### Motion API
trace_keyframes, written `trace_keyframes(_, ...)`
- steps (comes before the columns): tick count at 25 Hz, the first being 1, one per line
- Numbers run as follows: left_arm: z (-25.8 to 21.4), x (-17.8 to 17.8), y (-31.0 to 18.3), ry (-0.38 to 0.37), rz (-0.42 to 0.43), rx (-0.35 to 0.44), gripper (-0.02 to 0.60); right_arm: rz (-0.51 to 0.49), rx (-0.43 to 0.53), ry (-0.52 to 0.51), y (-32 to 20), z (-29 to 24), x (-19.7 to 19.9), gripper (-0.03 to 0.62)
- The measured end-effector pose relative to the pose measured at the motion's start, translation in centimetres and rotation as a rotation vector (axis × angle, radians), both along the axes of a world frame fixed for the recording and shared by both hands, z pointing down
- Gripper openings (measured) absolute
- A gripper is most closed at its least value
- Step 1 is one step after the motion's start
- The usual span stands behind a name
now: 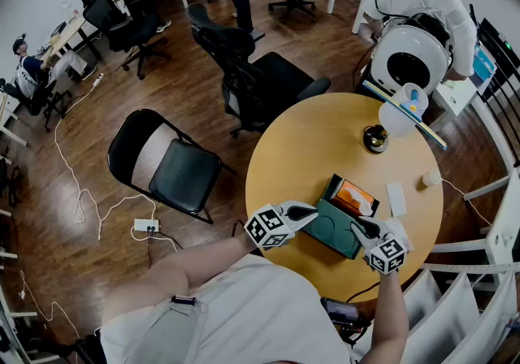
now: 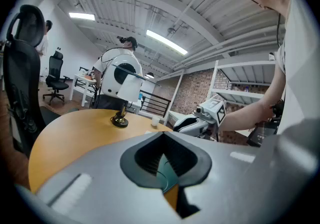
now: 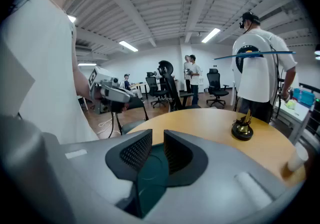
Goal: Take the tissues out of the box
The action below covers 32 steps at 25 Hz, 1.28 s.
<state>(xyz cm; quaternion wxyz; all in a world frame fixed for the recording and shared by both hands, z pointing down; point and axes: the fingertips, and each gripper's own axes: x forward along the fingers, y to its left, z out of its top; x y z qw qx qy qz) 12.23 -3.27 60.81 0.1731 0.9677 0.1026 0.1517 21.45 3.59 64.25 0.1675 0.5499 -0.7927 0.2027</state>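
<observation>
On the round wooden table (image 1: 309, 143) lies a dark green tissue box (image 1: 331, 188), open, with an orange and white pack (image 1: 355, 196) showing inside. Its flat green lid (image 1: 335, 228) spreads toward me. My left gripper (image 1: 313, 210) is at the lid's left end, its pads closed on the green edge (image 2: 167, 175). My right gripper (image 1: 357, 228) is at the lid's right end. In the right gripper view its jaws (image 3: 157, 138) stand a narrow gap apart with the green panel (image 3: 150, 173) between the pads. In the left gripper view the jaws (image 2: 162, 134) meet at the tips.
A small lamp with a black and brass base (image 1: 375, 138) stands on the far side, with a white cup (image 1: 430, 179) and a white card (image 1: 396, 198) to the right. A folding chair (image 1: 166, 161) and office chair (image 1: 252, 78) stand left; a person (image 1: 414, 5) stands behind.
</observation>
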Motion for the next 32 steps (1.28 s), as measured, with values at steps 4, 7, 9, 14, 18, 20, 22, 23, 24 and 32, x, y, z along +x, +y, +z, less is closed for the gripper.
trace_keyframes(4, 0.1, 0.0, -2.8, 0.006, -0.029, 0.018, 0.000, -0.017, -0.150, 0.198, -4.3, 3.9, 5.6, 0.146)
trace_keyframes(7, 0.9, -0.8, -3.3, -0.015, -0.060, 0.002, 0.000, -0.055, -0.310, 0.320, -5.8, 8.0, 8.6, 0.235)
trace_keyframes(9, 1.3, -1.6, -3.5, -0.031, -0.078, -0.004, 0.000, -0.104, -0.402, 0.390, -6.2, 10.5, 9.7, 0.267)
trace_keyframes(14, 2.4, -5.5, -6.6, -0.009, -0.162, 0.016, 0.000, -0.252, -0.318, 0.537, -12.6, 13.4, 8.3, 0.312)
trace_keyframes(18, -0.1, -4.9, -8.2, 0.004, -0.196, 0.028, 0.000, -0.306, -0.517, 0.555, -11.3, 14.6, 8.8, 0.330)
trace_keyframes(20, 0.8, -4.3, -6.4, -0.016, -0.193, -0.003, 0.000, -0.322, -0.618, 0.554, -7.7, 16.3, 9.4, 0.331)
trace_keyframes(22, 1.9, -3.9, -5.8, -0.028, -0.189, -0.011, 0.000, -0.332, -0.635, 0.570, -7.0, 17.7, 10.1, 0.337)
trace_keyframes(23, 2.2, -3.8, -6.0, -0.032, -0.192, -0.005, 0.000, -0.332, -0.627, 0.582, -7.6, 18.0, 10.4, 0.337)
trace_keyframes(24, 2.3, -3.7, -6.6, -0.033, -0.200, 0.003, 0.000, -0.329, -0.615, 0.593, -8.7, 18.3, 10.5, 0.336)
trace_keyframes(32, 4.3, -2.0, -4.2, -0.085, -0.184, -0.027, 0.000, -0.277, -0.748, 0.667, -3.2, 23.0, 12.4, 0.265)
